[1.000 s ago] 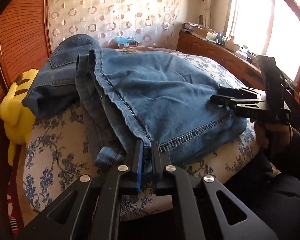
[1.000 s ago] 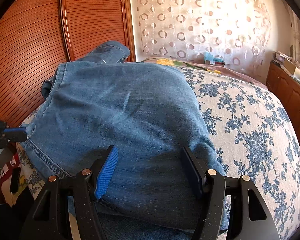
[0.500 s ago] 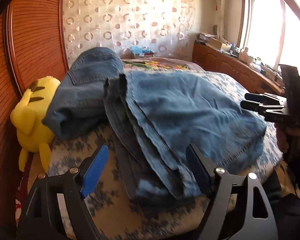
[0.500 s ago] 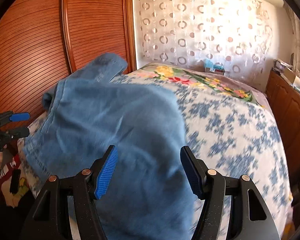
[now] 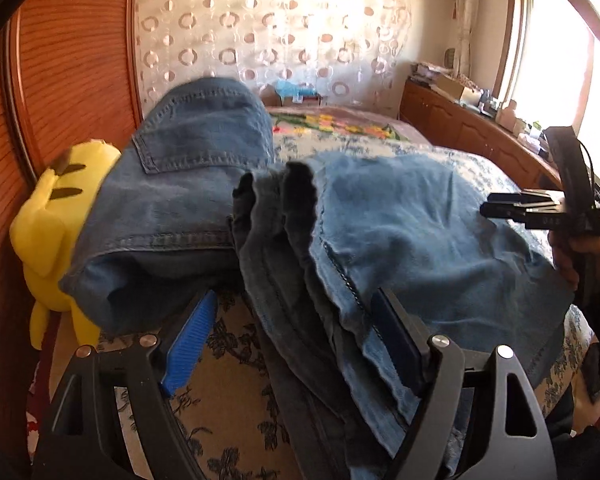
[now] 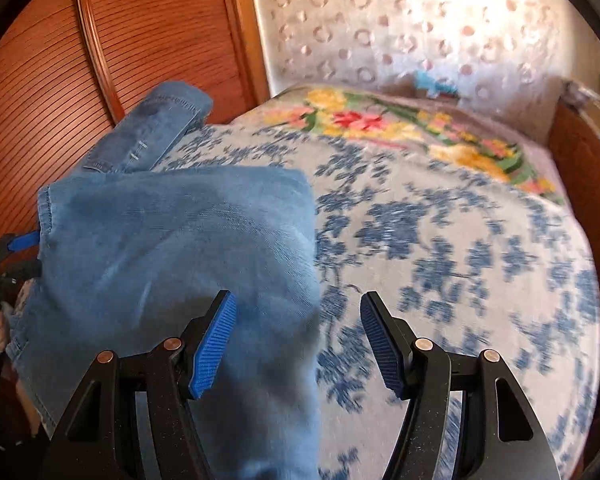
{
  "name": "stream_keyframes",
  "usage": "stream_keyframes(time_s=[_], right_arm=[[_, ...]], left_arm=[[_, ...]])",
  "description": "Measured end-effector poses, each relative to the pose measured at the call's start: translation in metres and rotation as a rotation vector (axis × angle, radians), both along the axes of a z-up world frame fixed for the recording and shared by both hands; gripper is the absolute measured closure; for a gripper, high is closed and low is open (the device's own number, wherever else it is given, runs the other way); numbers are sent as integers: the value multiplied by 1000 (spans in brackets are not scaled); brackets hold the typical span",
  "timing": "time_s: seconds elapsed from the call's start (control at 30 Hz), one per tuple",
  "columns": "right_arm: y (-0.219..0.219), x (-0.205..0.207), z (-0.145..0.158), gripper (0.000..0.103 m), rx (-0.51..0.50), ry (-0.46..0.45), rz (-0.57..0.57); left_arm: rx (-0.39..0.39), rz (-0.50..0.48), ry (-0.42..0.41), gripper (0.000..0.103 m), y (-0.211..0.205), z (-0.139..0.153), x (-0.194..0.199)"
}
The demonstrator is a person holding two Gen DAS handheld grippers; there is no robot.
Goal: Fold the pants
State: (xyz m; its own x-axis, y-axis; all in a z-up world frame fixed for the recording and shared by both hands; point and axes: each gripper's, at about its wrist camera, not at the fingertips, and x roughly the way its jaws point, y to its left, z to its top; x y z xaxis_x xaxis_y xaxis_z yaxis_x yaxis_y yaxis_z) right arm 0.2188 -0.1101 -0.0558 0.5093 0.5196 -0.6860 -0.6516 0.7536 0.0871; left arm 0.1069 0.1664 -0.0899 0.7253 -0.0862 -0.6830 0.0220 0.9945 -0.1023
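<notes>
On the floral bed (image 6: 440, 240) the folded pants (image 5: 400, 232) lie crosswise between both hands, stacked hem edges nearest the left tool (image 5: 292, 344), jaws apart and unclamped, the right tool (image 6: 298, 344) likewise apart, gripping nothing.

black grippers (image 5: 296, 344), ribbed blue pads (image 6: 214, 346), brass screws.

The pants (image 5: 400, 232) are matt blue denim, soft and creased, with stitched seams and frayed hems; the bed (image 6: 440, 240) wears a woven floral cloth, the plush toy (image 5: 56, 232) a fuzzy yellow pile. The left gripper (image 5: 296, 344) is matt black plastic with ribbed blue rubbery pads and metal rivets; the wardrobe (image 6: 60, 60) is glossy ribbed wood; the curtain (image 5: 268, 28) is sheer.
</notes>
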Motion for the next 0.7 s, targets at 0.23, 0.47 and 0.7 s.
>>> stream_keyframes(time_s=[0.23,0.47,0.7], right_arm=[[14,24,-10,59,5,68,47],[21,31,-14,90,20,92,57],[-4,2,3,96,101,13,37]], left_arm=[[-48,-21,30,28,6,-12,8],[-66,-54,50,42,2,-18,10],[-54,-75,35,63,-8,-7,6]])
